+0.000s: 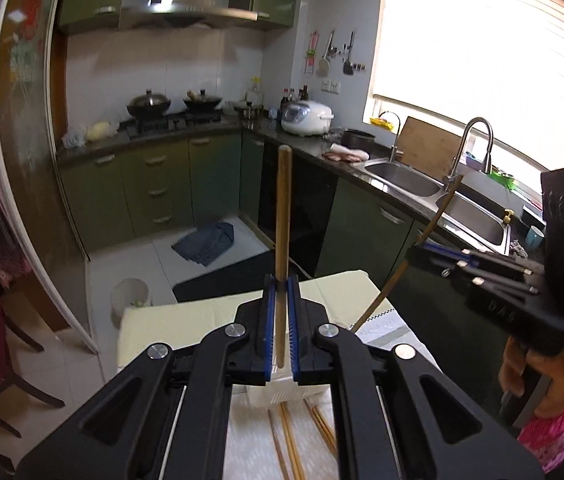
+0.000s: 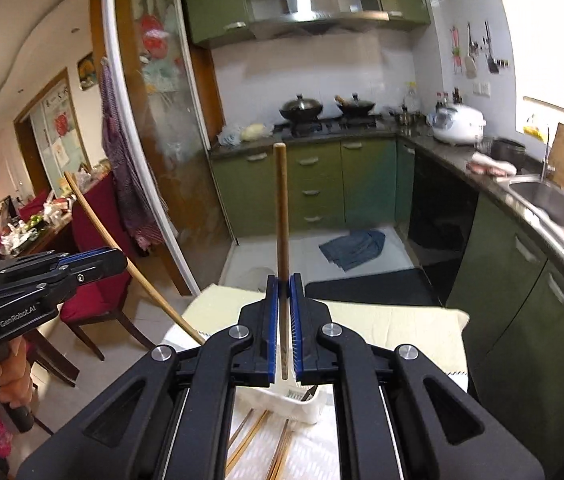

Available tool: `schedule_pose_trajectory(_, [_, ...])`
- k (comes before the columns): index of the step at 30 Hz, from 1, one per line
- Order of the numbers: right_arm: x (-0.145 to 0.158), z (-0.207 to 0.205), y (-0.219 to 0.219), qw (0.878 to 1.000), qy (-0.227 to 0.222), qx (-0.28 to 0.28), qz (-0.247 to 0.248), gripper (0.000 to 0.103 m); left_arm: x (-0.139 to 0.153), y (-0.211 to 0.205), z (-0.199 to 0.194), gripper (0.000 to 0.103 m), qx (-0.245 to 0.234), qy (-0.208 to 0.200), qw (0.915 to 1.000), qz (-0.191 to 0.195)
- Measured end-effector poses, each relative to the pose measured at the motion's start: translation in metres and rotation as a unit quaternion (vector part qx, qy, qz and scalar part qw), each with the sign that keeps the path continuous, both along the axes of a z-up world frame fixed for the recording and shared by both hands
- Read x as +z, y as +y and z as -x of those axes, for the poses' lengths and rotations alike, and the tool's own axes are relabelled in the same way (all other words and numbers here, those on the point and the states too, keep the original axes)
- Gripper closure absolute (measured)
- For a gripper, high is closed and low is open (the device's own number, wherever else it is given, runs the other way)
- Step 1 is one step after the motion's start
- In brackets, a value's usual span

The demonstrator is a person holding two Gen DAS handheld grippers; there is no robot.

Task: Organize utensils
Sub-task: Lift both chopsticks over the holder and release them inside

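Note:
My left gripper (image 1: 282,280) is shut on a wooden chopstick (image 1: 283,208) that stands upright between its blue pads. My right gripper (image 2: 285,280) is shut on another wooden chopstick (image 2: 282,208), also upright. Both are held above a small table with a pale yellow cloth (image 1: 202,316). A white utensil basket (image 2: 282,404) lies below the grippers, also showing in the left wrist view (image 1: 282,394). Several loose chopsticks (image 1: 289,440) lie on a white towel near it. Each gripper shows in the other's view: the right (image 1: 417,248) and the left (image 2: 122,260), each with its chopstick slanting.
A kitchen counter with a double sink (image 1: 405,178) and tap runs along the right. A stove with two woks (image 1: 174,106) and a rice cooker (image 1: 307,118) stand at the back. A white bin (image 1: 130,298) and a blue cloth (image 1: 206,244) lie on the floor. A red chair (image 2: 98,280) stands left.

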State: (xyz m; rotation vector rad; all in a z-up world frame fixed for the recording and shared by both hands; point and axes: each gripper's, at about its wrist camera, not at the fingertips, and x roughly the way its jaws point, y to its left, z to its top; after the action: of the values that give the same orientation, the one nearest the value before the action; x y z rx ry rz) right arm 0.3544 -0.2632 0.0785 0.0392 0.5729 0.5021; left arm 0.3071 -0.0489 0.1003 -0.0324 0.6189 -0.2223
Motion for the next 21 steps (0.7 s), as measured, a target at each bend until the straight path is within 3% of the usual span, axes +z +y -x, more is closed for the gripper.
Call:
schedule_pose_trajectory(11, [-0.082,-0.049,0.034,0.996,0.077,0.001,0.048,0.096,-0.077,-0.005,-0.045,0.097,0.007,0.112,0.9932,-0.03])
schedule_pose_trajectory(14, [-0.09,-0.05,0.038,0.995,0.083,0.001,0.051,0.095,-0.087,-0.005,-0.048,0.095,0.011,0.124,0.9916,-0.035])
schedule_pose_trajectory(17, [-0.091,-0.049,0.04,0.995,0.082,0.003,0.052,0.092,-0.091,-0.007,-0.045,0.085,0.013,0.127,0.9911,-0.039])
schedule_pose_trajectory(21, [-0.085,-0.038,0.036,0.996,0.075,0.008,0.051,0.091,-0.087,-0.005,-0.04,0.083,0.01,0.124,0.9915,-0.038])
